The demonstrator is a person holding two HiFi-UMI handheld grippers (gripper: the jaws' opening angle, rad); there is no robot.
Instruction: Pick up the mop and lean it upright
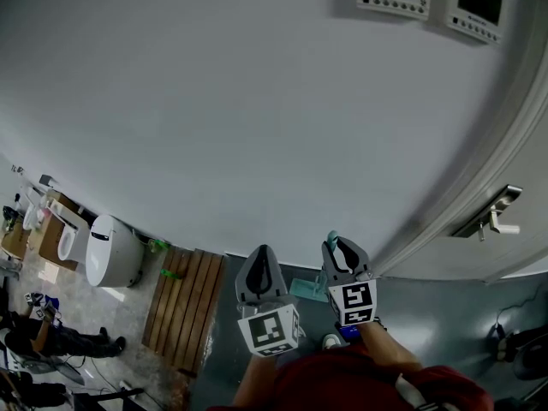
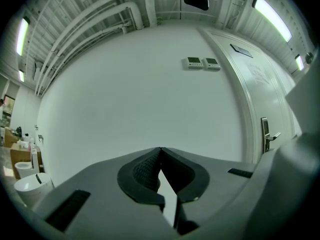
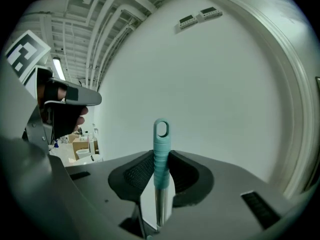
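**Right gripper view: mop handle clamped near its top, bare wall straight ahead**

Right gripper view shows the right gripper (image 3: 161, 159) with its jaws about half closed, both pads pressing on the teal grip of the mop handle (image 3: 161, 144). The handle stands upright between the jaws. Its hanging loop rises above the fingertips and its chrome shaft drops out of sight below.

In the head view the left gripper (image 1: 260, 274) hangs just beside the right one and does not touch the mop. Its own view shows the jaw tips meeting with nothing between them.

A pale teal piece (image 1: 306, 289) lies low on the grey floor between the two grippers. It may be the mop's foot, but I cannot tell.

Beyond them is the white wall (image 1: 257, 101), with a door (image 1: 522, 169) at the right.

The step in hand looks like setting the mop against that wall.
- The hold is high on the handle, so the long shaft below can probably swing, and a slow approach should help.
- The foot likely needs to sit on the floor a little out from the wall.
- The top should then tip forward until the grip end rests on the plaster.
- The jaws should part only once the mop bears its own weight.
- A spot away from the door seems safer.
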